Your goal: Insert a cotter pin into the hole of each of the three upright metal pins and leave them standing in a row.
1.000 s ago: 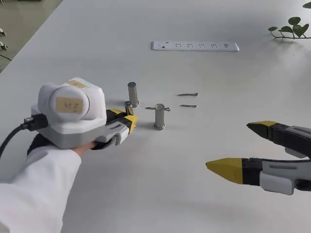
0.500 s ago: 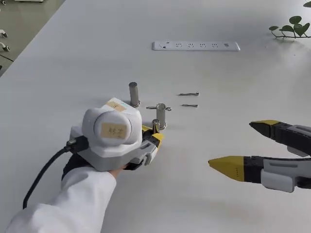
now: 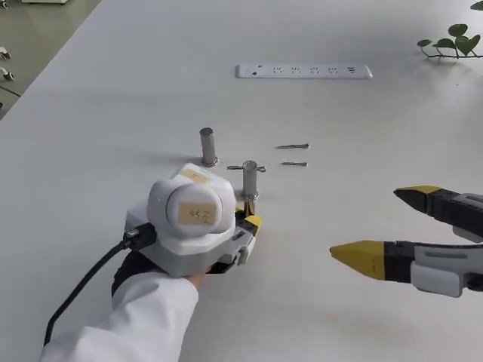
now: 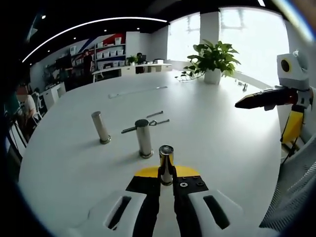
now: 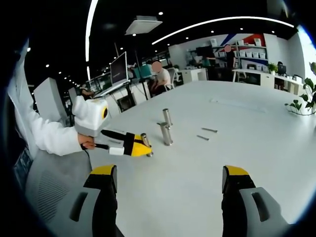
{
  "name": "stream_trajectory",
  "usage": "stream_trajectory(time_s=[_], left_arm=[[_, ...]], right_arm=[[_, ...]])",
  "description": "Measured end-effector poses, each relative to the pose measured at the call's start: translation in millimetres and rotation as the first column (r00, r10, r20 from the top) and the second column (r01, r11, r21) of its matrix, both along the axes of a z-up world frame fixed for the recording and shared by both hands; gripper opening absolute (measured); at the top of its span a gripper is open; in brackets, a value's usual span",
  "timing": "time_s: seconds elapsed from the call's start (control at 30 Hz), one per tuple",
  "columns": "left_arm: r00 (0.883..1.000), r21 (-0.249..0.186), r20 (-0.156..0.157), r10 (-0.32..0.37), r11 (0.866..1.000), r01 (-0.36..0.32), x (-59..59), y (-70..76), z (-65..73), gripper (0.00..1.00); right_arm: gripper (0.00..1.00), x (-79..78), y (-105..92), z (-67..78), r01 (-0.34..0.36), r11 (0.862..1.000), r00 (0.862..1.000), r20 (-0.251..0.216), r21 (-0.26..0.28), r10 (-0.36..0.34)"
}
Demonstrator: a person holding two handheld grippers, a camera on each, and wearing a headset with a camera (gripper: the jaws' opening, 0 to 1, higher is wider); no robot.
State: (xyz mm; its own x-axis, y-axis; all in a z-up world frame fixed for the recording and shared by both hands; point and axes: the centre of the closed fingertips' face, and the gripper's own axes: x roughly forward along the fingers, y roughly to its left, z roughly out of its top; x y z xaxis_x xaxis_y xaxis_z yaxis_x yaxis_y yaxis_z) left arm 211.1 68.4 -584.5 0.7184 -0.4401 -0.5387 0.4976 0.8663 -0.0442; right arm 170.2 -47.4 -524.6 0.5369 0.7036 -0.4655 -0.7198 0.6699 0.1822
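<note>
My left gripper (image 3: 249, 220) is shut on a short upright metal pin (image 4: 166, 162), held just in front of a second metal pin (image 3: 250, 179) that has a cotter pin through its top. A third, bare pin (image 3: 207, 146) stands further back on the left. In the left gripper view the three pins run in a line: held pin, pinned one (image 4: 143, 138), bare one (image 4: 100, 127). Two loose cotter pins (image 3: 292, 146) (image 3: 293, 164) lie to the right of them. My right gripper (image 3: 366, 222) hangs open at the right with nothing between its jaws, well away from the pins.
A white power strip (image 3: 303, 72) lies across the far side of the white table (image 3: 113, 90). Plant leaves (image 3: 453, 44) reach in at the far right corner. A black cable (image 3: 75, 290) trails from the left gripper over the person's white sleeve (image 3: 143, 324).
The left gripper has carried its metal pin from beside the bare far pin to the right and nearer, to a spot in front of the pin with the cotter pin. The right gripper has barely moved.
</note>
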Motion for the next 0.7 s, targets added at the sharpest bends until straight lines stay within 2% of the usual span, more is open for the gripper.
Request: stream_trajectory(time_s=[0.1, 0.17, 0.3, 0.37, 0.7], left_arm=[[1.000, 0.004, -0.001, -0.009, 1.000, 0.009, -1.1, -1.2, -1.7, 0.07], [1.000, 0.023, 0.013, -0.022, 0.999, 0.022, -0.8, -1.4, -2.0, 0.07], [0.999, 0.021, 0.014, -0.029, 0.999, 0.029, -1.0, -3.3, -3.2, 0.07], [0.999, 0.039, 0.016, -0.041, 0.998, 0.040, -2.1, -4.6, -6.0, 0.07], [1.000, 0.020, 0.018, -0.026, 0.999, 0.025, -2.1, -5.7, -6.8, 0.07]], right_arm=[[0.86, 0.2, -0.8, 0.5, 0.001, 1.000, 1.000, 0.001, 0.000, -0.001], [0.86, 0.5, -1.4, 0.3, 0.003, 1.000, 1.000, -0.001, 0.001, -0.003], [0.85, 0.5, -1.5, -1.0, 0.003, 1.000, 1.000, -0.008, 0.001, -0.003], [0.85, 0.8, -0.9, -0.2, 0.003, 1.000, 1.000, -0.007, 0.005, -0.003], [0.84, 1.3, -2.7, -1.3, 0.002, 1.000, 1.000, -0.012, 0.000, -0.002]])
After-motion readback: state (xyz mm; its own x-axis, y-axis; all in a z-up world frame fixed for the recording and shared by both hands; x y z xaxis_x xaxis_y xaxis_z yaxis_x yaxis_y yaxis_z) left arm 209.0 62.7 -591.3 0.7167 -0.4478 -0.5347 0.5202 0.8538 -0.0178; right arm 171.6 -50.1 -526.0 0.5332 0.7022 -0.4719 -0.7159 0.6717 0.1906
